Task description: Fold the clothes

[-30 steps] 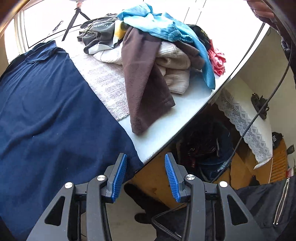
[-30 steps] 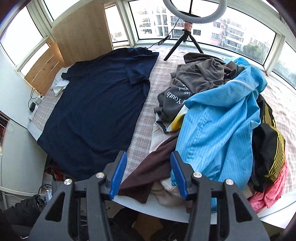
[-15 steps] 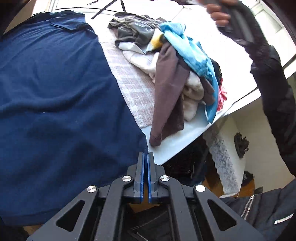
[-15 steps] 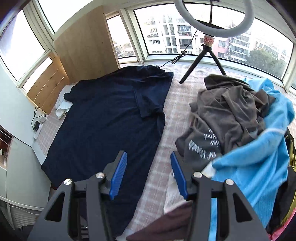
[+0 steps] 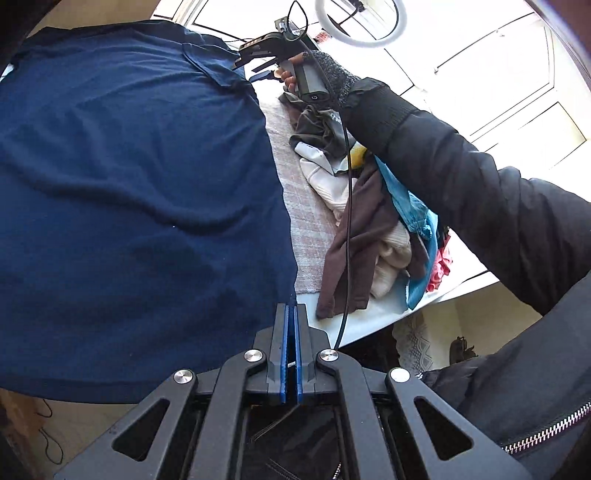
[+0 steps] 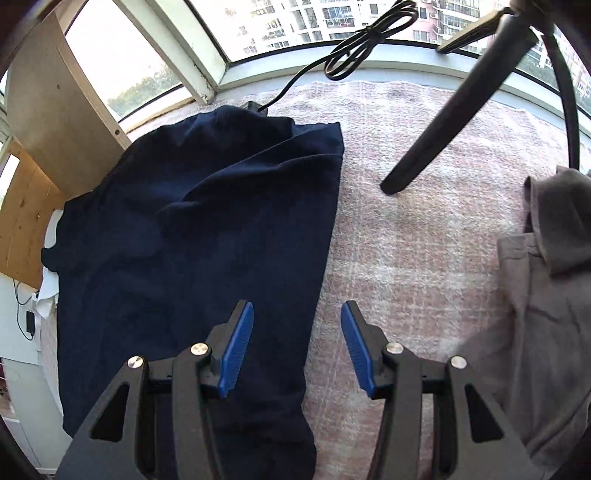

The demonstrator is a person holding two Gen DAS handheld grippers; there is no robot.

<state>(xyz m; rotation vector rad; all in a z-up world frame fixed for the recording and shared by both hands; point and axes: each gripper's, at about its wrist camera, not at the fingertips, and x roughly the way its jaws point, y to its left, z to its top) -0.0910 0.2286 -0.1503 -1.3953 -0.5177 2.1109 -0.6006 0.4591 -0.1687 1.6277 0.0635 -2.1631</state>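
A bay of windows (image 6: 280,33) with apartment blocks outside curves round a wide bench (image 6: 424,229) covered by a pale checked cloth. The largest thing on it is a navy polo shirt (image 5: 140,192), spread flat over the left part of the cloth, its collar toward the windows and its hem reaching the near edge. Beside it, on the right, lies a heap of unfolded clothes (image 5: 369,221): a grey printed top, a cream knit, a brown garment hanging toward the bench edge, a light blue piece and something pink. A black-sleeved arm (image 5: 461,177) reaches across above that heap. A tripod leg (image 6: 454,107) stands on the cloth near the shirt's shoulder, and a black cable (image 6: 347,59) loops on the sill.

The right tool (image 6: 297,345) hangs over the shirt's right side edge, fingers spread, nothing between them. The left tool (image 5: 290,347) sits at the shirt's lower right corner, its blue pads pressed together; whether cloth is caught there cannot be told.
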